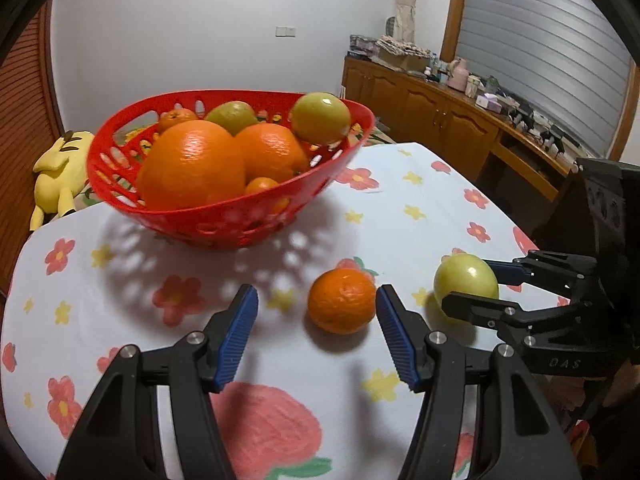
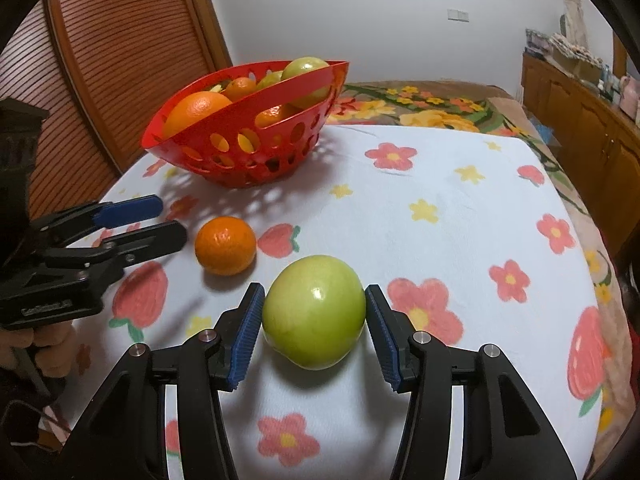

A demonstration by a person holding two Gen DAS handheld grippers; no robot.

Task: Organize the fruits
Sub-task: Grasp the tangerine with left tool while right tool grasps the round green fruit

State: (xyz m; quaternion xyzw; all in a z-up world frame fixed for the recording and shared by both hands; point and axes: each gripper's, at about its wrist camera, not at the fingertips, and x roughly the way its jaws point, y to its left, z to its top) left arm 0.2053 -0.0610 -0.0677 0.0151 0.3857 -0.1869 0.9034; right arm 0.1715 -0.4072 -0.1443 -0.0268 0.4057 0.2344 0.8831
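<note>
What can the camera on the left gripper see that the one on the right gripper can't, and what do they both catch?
Only the left wrist view shows the yellow plush toy behind the table and the window blind.

Only the right wrist view shows the flowered bedspread beyond the table and the pads close on either side of the green apple, with any contact too fine to tell.

Both show the red basket of fruit, the small orange, the apple, the floral tablecloth, the wooden cabinets, and both grippers: left gripper, right gripper.
</note>
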